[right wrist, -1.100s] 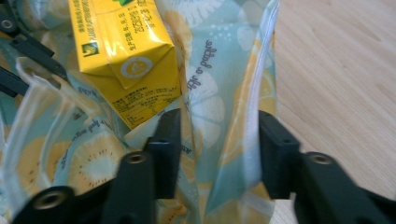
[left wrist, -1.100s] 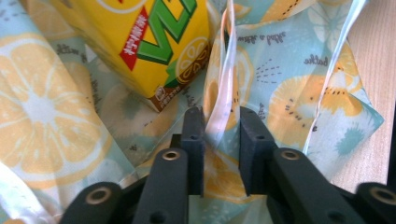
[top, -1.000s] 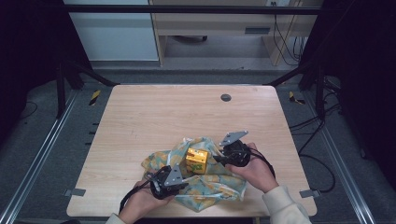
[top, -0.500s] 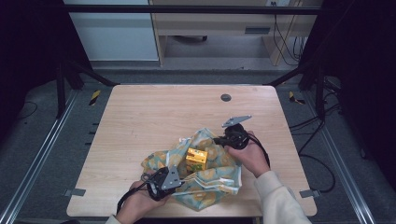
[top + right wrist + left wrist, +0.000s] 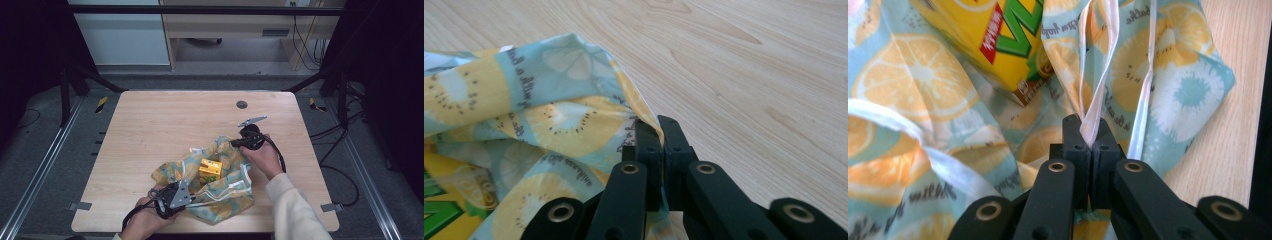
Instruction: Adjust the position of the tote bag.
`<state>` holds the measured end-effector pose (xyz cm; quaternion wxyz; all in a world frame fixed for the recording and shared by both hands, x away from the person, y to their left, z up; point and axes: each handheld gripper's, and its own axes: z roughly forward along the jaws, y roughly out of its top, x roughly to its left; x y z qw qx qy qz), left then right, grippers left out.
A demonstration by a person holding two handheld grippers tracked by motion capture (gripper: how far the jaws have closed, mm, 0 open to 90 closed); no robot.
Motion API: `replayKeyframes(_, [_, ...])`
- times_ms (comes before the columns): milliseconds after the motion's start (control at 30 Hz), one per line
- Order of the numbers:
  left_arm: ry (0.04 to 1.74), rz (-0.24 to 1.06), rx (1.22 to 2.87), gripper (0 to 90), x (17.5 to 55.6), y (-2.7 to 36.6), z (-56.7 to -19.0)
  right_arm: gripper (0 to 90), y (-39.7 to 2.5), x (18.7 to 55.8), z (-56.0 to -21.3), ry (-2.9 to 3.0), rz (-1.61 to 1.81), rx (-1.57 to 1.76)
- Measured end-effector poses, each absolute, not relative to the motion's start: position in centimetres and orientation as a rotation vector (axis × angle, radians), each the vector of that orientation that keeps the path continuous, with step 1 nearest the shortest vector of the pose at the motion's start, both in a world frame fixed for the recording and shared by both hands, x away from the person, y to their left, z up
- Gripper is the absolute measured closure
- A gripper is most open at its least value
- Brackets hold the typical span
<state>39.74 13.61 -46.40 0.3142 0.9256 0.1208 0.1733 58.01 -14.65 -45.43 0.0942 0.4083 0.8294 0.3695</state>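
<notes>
In the high view, 1 wooden table (image 5: 150,130), and on its near half 1 crumpled cloth bag (image 5: 227,197) with a fruit print, with 1 yellow carton (image 5: 210,170) sitting in the middle of the folds. 2 grippers at work on the bag: the left gripper (image 5: 186,196) at the near left edge of the cloth, the right gripper (image 5: 234,144) at the far right edge, well apart from each other with the carton between them. 2 hands on the grippers, 1 pale sleeve (image 5: 295,210) on the right arm. Also 1 small dark round disc (image 5: 242,104) on the far part of the table, away from the bag. In the left gripper view, the left gripper (image 5: 1090,131) pressed closed on 1 white ribbon (image 5: 1096,95) of the bag, pinched between the 2 black jaws; 1 more white strip (image 5: 1143,85) running just beside it on the right, not gripped. Yellow carton (image 5: 993,40) lying tilted on the printed cloth (image 5: 908,90) above the jaws, with red and green print on its side. In the right gripper view, the right gripper (image 5: 659,131) clamped tight on the edge of the bag (image 5: 564,120), cloth held between its 2 jaws, bare table (image 5: 749,75) to the right. 1 corner of the carton (image 5: 444,210) visible at lower left, partly under the cloth.
</notes>
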Motion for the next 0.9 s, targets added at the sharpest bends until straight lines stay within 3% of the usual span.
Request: replayKeyframes(900, [0.306, 0.461, 2.498, 89.8, 39.3, 13.6, -47.8, 89.7, -16.8, 59.6, -46.8, 2.362, 1.005, 1.291])
